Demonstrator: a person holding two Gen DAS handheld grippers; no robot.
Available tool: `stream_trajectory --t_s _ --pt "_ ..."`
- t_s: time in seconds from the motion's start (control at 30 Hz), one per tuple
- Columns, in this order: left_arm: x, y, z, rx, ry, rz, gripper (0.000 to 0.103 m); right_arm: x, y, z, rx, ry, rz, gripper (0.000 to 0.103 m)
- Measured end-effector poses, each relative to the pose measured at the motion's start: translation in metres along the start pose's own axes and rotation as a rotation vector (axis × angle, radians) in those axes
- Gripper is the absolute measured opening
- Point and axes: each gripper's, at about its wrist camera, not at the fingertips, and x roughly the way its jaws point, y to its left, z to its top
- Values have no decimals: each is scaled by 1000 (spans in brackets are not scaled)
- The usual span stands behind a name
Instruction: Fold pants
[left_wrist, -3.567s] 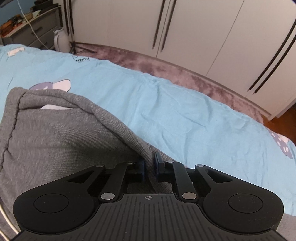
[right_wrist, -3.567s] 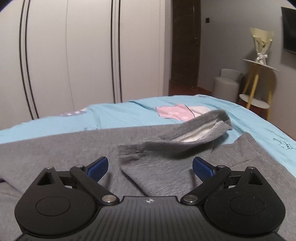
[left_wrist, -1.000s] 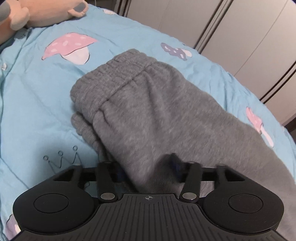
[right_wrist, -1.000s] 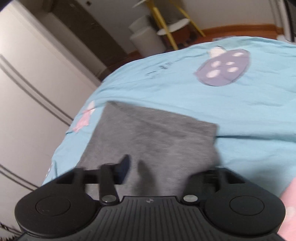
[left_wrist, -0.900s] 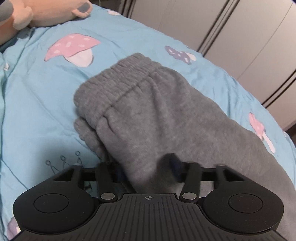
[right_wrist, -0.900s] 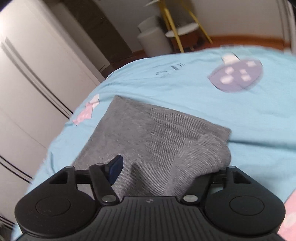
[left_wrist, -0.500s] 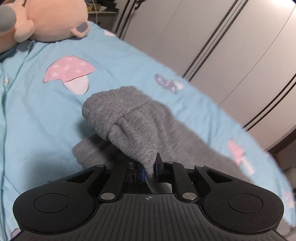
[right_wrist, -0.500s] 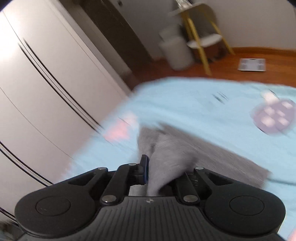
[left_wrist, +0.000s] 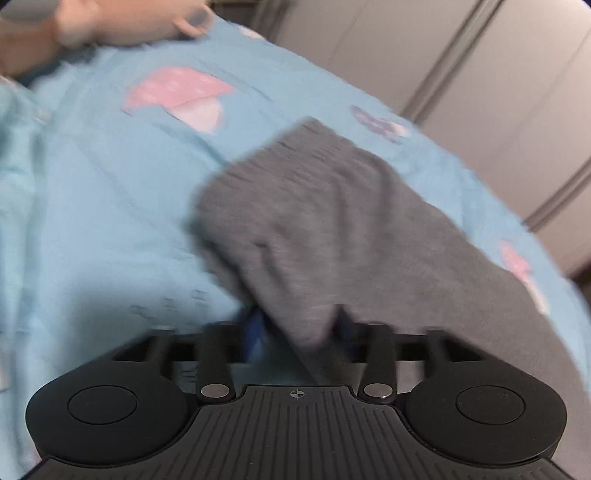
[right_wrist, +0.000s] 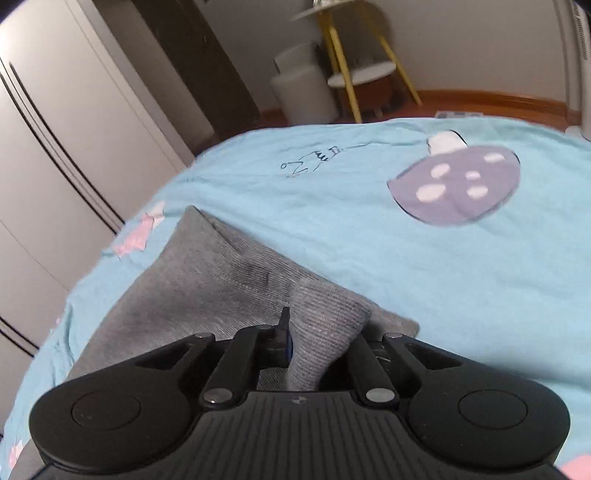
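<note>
We are near the end of a fold. The grey pants (left_wrist: 332, 229) lie on the blue bedsheet (left_wrist: 92, 206) as a thick, layered block, one end toward the pink mushroom print (left_wrist: 181, 98) in the left view, the other corner toward the wardrobe (right_wrist: 55, 122) in the right view.

Our left gripper (left_wrist: 299, 328) is letting go: its jaws are opening, and a tongue of grey cloth hangs between them, with the fingers standing off from it on both sides. That view is smeared, so we cannot say whether the cloth brushes a pad.

Our right gripper (right_wrist: 317, 343) is pinched on a bunched ridge of the pants (right_wrist: 325, 317). Its jaws stand nearly together and are just beginning to part, with the fabric pressed between them. The ridge rises above the flat layer beneath it, so we judge this corner is not yet laid down.

By our reckoning the step in hand is setting the folded layer down and releasing it. Next, we need to lower the right corner until it lies flush with the layer below, then spread that gripper fully and draw it back without dragging the cloth. The left gripper should pull clear the same way, so the hanging tongue drops onto the stack rather than trailing off the edge. After that, a check that the edges line up seems wise.
</note>
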Motion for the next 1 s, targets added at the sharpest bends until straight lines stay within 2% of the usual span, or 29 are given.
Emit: stream_trajectory --t_s 0.07,0.17,0.2,0.23,0.27,0.3,0.37,0.4,0.47,0.53,0.57,0.6,0.63,0.7,0.73,0.87,0.9,0.93,0.97,1.0 --pt "-12 -7 -3 47 -48 94 78 -3 1 4 23 20 -15 12" --pt "-35 -23 -11 163 -102 141 81 -12 0 8 64 -23 -39 27" --pt "-42 -30 -15 194 -123 166 85 -6 7 15 66 -43 -52 43" --pt "-49 -38 -19 224 -146 181 87 -13 10 16 58 -68 -61 67" --pt "-57 -46 -24 247 -170 179 90 -20 15 18 45 -105 -89 80" --pt "-63 -54 -28 263 -188 167 95 -28 19 19 30 -151 -130 98" --pt "-71 -75 -37 289 -203 115 97 -45 19 23 10 -233 -170 98" --pt "-71 -85 -40 294 -198 91 97 -49 18 27 24 -247 -143 98" --pt "-61 -108 -47 295 -172 41 97 -46 14 34 81 -194 -25 98" --pt "-43 -130 -58 275 -134 31 97 -32 19 39 94 -109 83 97" --pt "-32 -138 -63 276 -105 44 97 -22 25 42 77 -73 109 96" --pt "-20 -145 -68 272 -78 92 97 -9 34 46 48 -40 120 95" --pt "-9 -150 -76 263 -77 160 97 0 41 49 12 -24 120 94" --pt "4 -153 -90 277 -98 226 97 17 55 60 -61 -22 87 94" --pt "8 -154 -95 290 -92 243 97 25 62 65 -86 -22 79 94" --pt "16 -144 -88 257 -95 212 101 59 84 82 -170 15 71 94" --pt "18 -144 -88 259 -96 215 102 66 90 83 -204 23 61 85" --pt "19 -145 -88 266 -101 221 102 72 96 83 -239 32 49 66" --pt "20 -147 -88 272 -102 226 103 81 102 84 -266 50 41 53" --pt "19 -149 -90 274 -103 227 103 77 101 81 -282 68 46 31"
